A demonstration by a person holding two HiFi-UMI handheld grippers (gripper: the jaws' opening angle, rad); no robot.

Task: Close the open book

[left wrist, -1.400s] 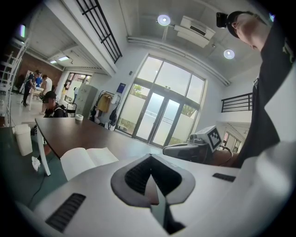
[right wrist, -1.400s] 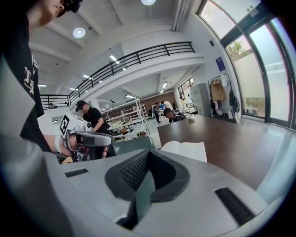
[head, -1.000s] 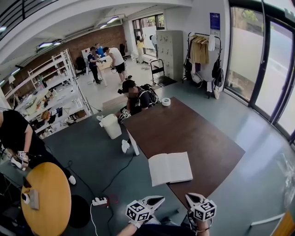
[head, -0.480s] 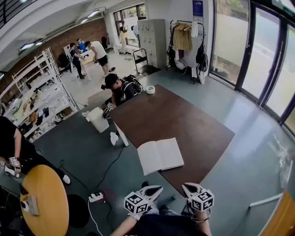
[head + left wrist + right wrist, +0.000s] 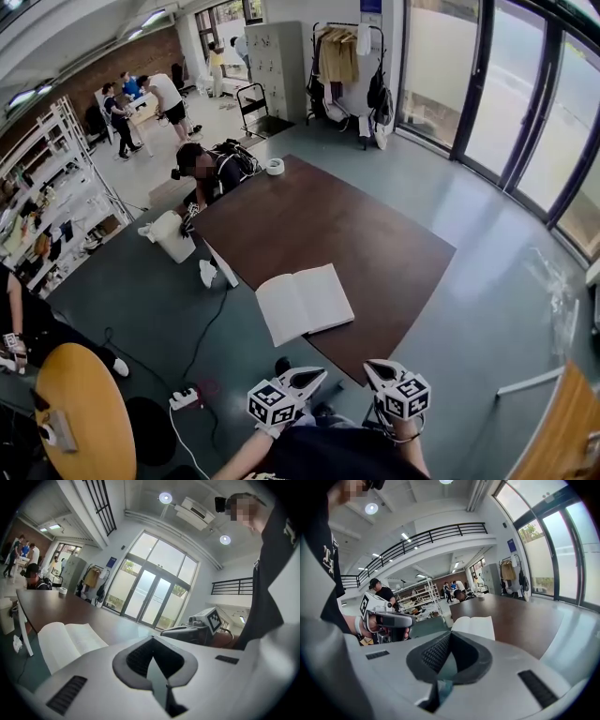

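The open book [image 5: 305, 302] lies flat at the table's [image 5: 375, 234] near edge, mid-frame in the head view, its spine running roughly away from the person. The left gripper [image 5: 309, 377], below it, is nearer than the right gripper [image 5: 373, 367]; both have jaws together, holding nothing. The right gripper view has the book central, the left gripper view at lower left

The view is swinging right. The open book [image 5: 305, 302] is drifting up and left across the frame, the brown table [image 5: 375, 234] is sliding with it, and the glass doors [image 5: 525, 122] are crowding in. The left gripper [image 5: 317, 376] and right gripper [image 5: 372, 367] are creeping up from the bottom edge.
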